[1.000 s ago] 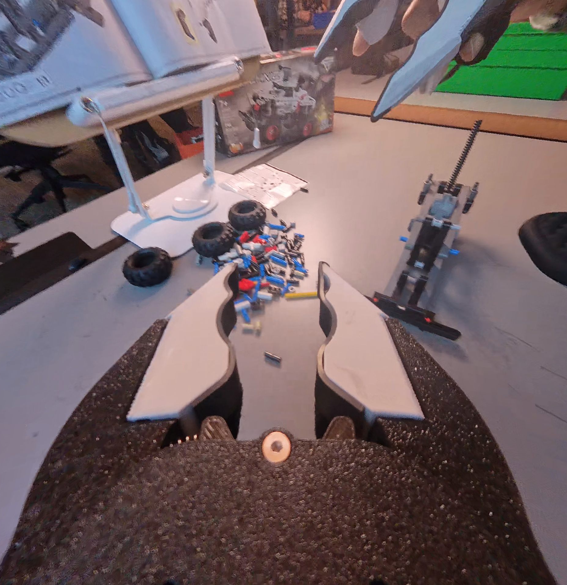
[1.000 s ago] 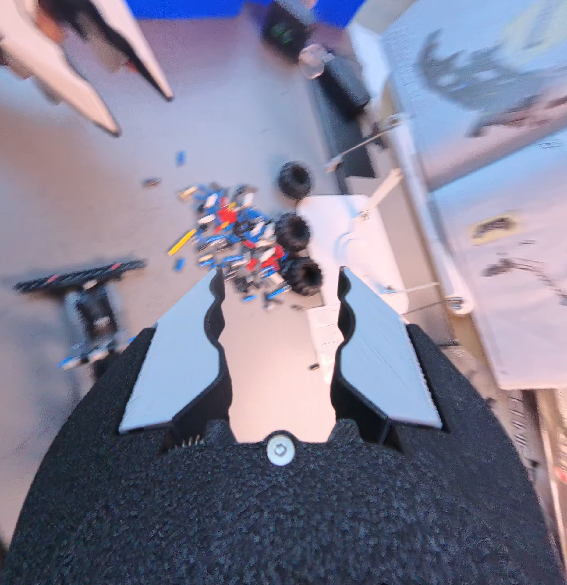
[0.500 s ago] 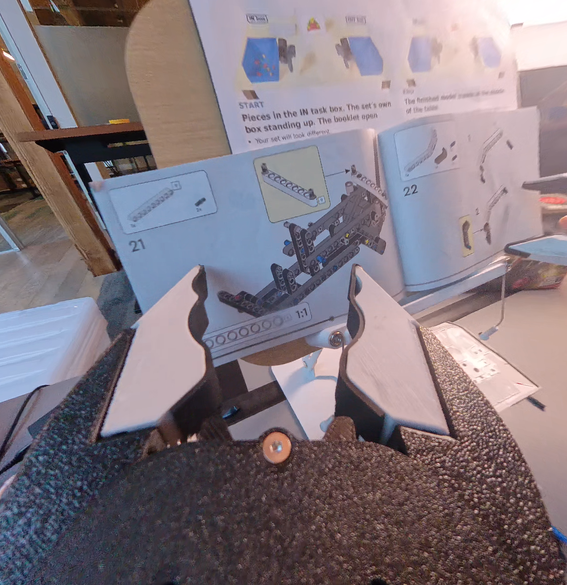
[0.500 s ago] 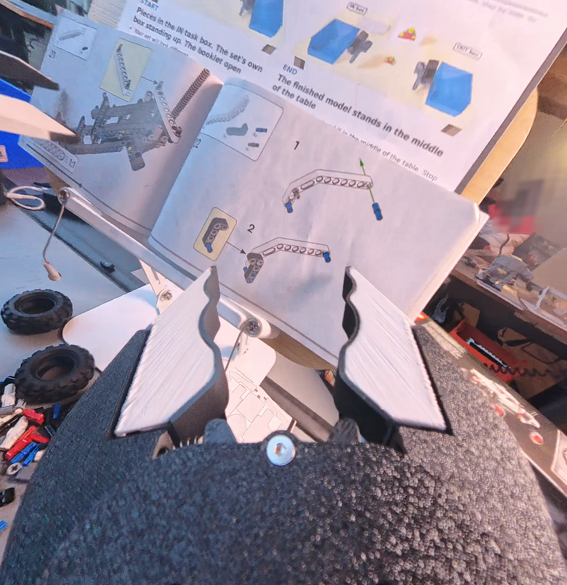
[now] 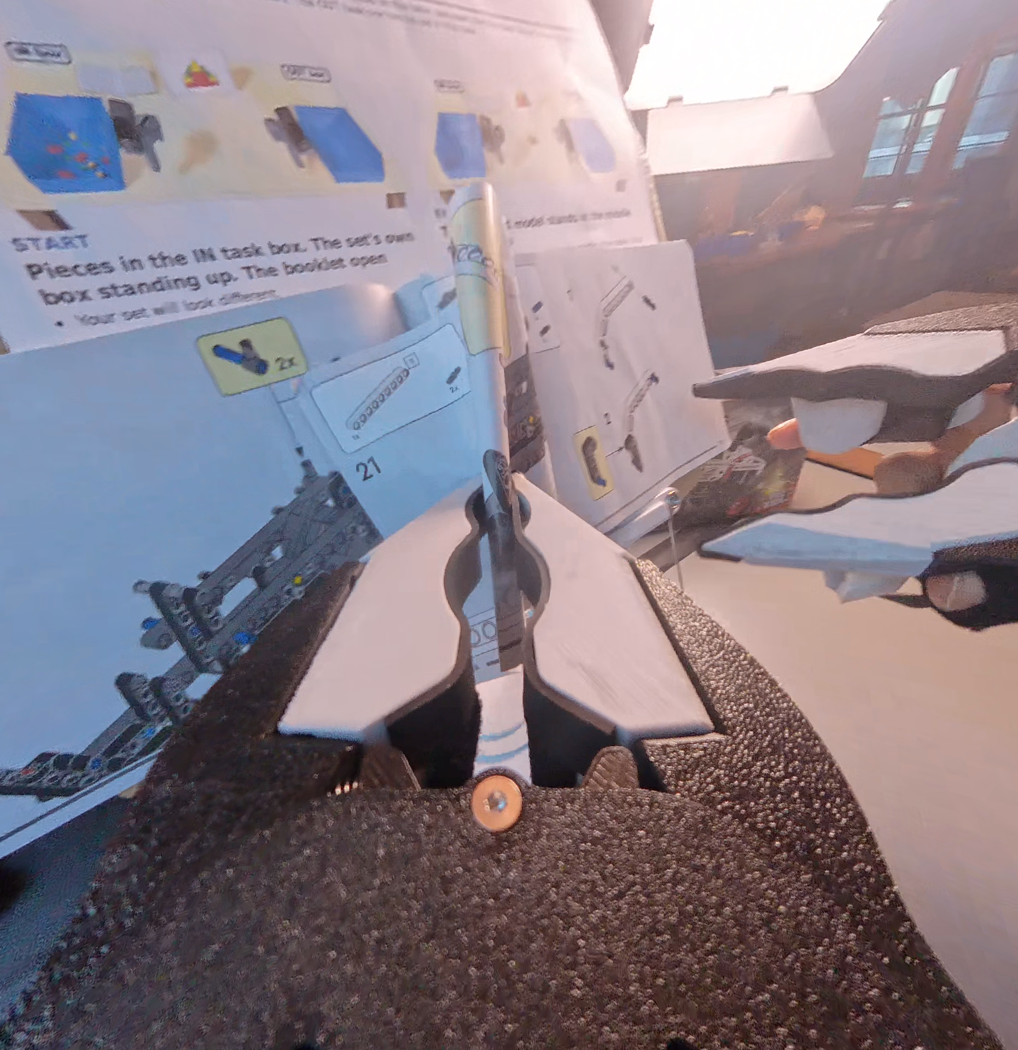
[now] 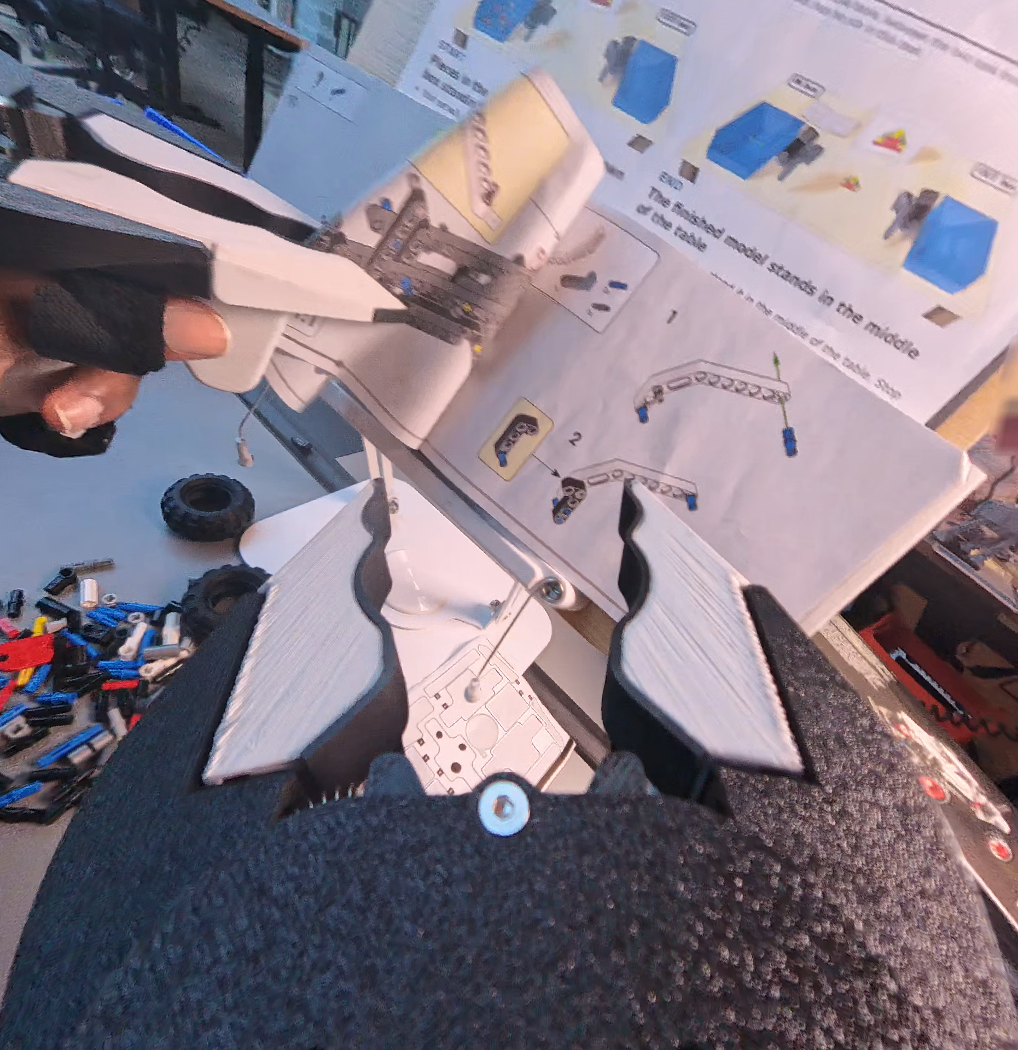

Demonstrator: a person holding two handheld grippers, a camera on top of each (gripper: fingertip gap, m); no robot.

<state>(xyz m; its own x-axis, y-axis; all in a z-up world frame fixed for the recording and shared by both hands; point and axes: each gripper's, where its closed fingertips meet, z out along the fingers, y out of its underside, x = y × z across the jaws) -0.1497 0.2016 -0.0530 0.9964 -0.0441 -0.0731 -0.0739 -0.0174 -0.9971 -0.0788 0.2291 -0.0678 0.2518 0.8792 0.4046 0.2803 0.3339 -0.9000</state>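
Page edge (image 5: 498, 545) runs upright between my left claw (image 5: 498, 511), pinched narrow on it; right claw (image 6: 503, 511), wide and empty, hangs beside the booklet (image 6: 722, 454).

Left tool (image 5: 498, 511) is pinched closed; right tool (image 6: 506, 511) is spread wide.
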